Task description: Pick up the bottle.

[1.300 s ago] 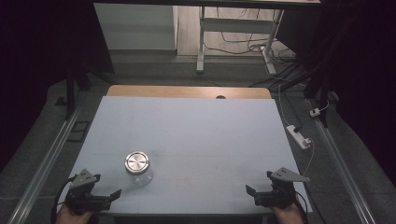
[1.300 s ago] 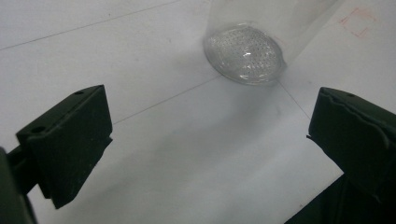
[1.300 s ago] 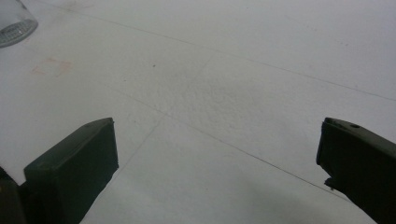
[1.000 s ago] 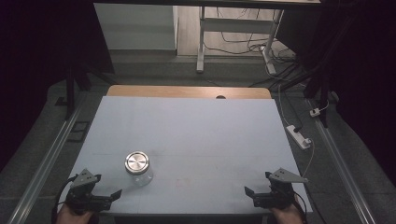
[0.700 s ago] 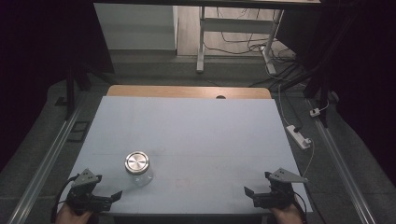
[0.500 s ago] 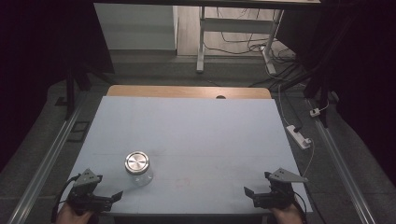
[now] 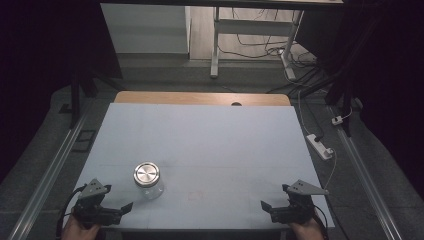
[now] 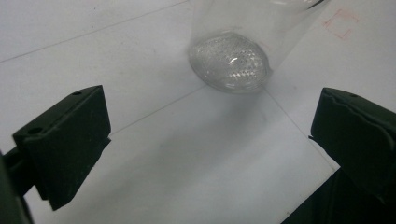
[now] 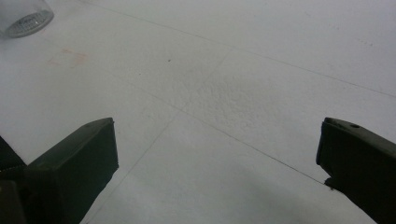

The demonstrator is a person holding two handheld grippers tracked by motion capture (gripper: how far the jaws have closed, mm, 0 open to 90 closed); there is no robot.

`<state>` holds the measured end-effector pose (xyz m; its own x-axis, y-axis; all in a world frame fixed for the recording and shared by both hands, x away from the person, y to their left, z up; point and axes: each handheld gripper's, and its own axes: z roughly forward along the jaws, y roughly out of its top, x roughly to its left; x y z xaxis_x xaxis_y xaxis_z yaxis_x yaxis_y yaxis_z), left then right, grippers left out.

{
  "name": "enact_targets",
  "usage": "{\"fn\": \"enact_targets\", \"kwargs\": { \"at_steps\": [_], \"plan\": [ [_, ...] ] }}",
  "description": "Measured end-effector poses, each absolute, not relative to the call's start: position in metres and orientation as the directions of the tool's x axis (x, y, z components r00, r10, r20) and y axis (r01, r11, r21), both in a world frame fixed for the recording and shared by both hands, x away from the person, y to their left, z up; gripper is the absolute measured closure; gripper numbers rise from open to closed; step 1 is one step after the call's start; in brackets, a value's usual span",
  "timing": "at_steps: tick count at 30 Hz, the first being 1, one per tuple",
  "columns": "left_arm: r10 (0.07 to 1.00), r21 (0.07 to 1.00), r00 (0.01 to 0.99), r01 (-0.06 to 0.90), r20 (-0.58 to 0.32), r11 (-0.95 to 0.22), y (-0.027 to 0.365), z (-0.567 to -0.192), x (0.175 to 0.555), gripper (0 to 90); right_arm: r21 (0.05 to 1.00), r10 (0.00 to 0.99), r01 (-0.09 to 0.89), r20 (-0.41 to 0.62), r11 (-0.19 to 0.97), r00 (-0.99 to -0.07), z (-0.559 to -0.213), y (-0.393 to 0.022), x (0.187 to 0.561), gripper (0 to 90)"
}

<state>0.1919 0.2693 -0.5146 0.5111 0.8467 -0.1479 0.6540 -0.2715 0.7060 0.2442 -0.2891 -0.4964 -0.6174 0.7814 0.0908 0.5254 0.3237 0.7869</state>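
**Nothing has shifted: both grippers parked, jar waiting**

Since the earlier frames almost nothing has moved: your left gripper [image 7: 126, 207] and right gripper [image 7: 266, 206] sit at the near edge of the worktop [image 7: 210, 140] as before, and the jar [image 7: 147, 180] stands where it stood.

You are at the approach step, by the look of it. The glass jar with its metal lid [image 7: 146, 173] stands upright on the near left part of the worktop, close ahead of your left gripper. In the left gripper view its clear base [image 8: 229, 60] sits just beyond the jaws, which stand wide apart and hold nothing. Your right gripper's jaws are also spread wide, over bare worktop, well apart from the jar.

The next move likely calls for easing the left gripper forward so the jaws pass either side of the glass body, level and below the lid, before closing. Glass is slick, so close squarely.

Little stands in your way. A faint red square mark [image 7: 194, 195] lies just right of the jar. Off the worktop, a power strip [image 7: 320, 146] lies on the floor to the right.
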Motion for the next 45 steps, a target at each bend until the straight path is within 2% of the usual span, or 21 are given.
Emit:
{"fn": "enact_targets", "kwargs": {
  "at_steps": [17, 22, 27, 45],
  "plan": [
    [0.776, 0.736, 0.621, 0.577, -0.112, -0.355, 0.253, -0.516, 0.219, 0.0, 0.779, 0.771, 0.527, 0.091, 0.339, -0.630, -0.497, -0.288, 0.245, 0.0],
    [0.767, 0.742, 0.623, 0.584, -0.151, -0.329, 0.249, -0.515, 0.227, 0.0, 0.777, 0.770, 0.530, 0.093, 0.340, -0.631, -0.497, -0.288, 0.245, 0.0],
    [0.764, 0.745, 0.627, 0.581, -0.152, -0.329, 0.244, -0.513, 0.235, 0.0, 0.776, 0.769, 0.531, 0.093, 0.342, -0.632, -0.497, -0.288, 0.246, 0.0],
    [0.723, 0.728, 0.684, 0.542, -0.092, -0.420, 0.223, -0.516, 0.258, 0.0, 0.771, 0.765, 0.531, 0.091, 0.351, -0.638, -0.497, -0.287, 0.246, 0.0]
  ]
}}
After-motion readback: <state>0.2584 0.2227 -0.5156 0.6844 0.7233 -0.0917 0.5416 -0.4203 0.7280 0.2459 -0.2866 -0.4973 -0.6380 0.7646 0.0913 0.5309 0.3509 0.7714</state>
